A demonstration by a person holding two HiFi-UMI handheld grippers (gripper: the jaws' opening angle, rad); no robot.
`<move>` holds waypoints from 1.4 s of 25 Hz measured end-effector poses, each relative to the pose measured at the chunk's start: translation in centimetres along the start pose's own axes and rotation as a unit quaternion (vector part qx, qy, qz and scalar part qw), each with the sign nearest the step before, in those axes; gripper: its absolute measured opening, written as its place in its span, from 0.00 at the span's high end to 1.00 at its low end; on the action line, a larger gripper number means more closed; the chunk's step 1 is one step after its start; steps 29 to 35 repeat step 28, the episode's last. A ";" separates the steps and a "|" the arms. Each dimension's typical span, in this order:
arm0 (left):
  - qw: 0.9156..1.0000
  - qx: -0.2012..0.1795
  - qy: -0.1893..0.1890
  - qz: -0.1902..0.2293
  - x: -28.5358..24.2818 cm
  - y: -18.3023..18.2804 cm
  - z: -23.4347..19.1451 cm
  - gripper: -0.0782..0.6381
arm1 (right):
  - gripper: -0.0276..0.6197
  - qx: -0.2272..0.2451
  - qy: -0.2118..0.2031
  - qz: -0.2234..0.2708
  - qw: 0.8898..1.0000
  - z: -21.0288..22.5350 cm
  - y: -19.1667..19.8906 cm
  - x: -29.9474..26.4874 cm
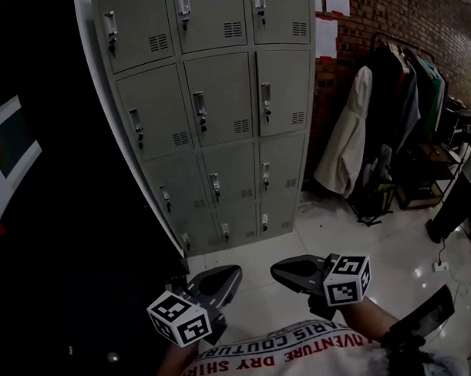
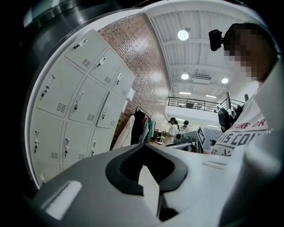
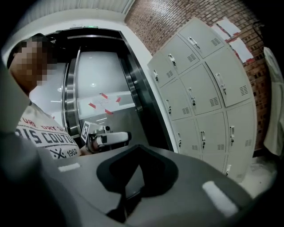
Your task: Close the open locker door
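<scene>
Locker bank (image 1: 217, 107) at 12 o'clock, every door in sight sitting flush.
Clothes rack (image 1: 405, 85) at 2 o'clock. Your left gripper (image 1: 229, 274) at 7 and right gripper (image 1: 278, 271) at 5 hang above your shirt (image 1: 288, 355), both claws pressed together on nothing, well apart from the lockers.

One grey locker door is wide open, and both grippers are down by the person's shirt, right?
Not quite. No door is open: the head view shows every visible door of the grey metal locker bank flush and shut. The rest is right: the left hand-held gripper and the right hand-held gripper are low, by the person's white printed shirt.
</scene>
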State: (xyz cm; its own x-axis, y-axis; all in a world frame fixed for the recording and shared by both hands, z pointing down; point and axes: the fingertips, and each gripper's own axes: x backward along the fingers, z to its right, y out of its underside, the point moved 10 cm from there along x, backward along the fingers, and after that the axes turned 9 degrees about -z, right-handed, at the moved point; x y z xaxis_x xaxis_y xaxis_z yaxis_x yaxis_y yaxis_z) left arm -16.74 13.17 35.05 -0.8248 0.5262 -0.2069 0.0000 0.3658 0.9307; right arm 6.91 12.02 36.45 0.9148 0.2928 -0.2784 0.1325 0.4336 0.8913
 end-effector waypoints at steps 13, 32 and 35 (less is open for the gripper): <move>0.999 -0.033 0.021 -0.004 0.1 0.1 3.7 0.88 | 0.96 0.030 0.018 0.017 0.999 -2.9 0.5 2.3; 0.999 -0.038 0.016 -0.009 -0.7 -0.4 3.6 0.88 | 0.96 0.035 0.010 0.007 0.999 -2.2 0.6 2.0; 0.999 -0.038 0.016 -0.009 -0.7 -0.4 3.6 0.88 | 0.96 0.035 0.010 0.007 0.999 -2.2 0.6 2.0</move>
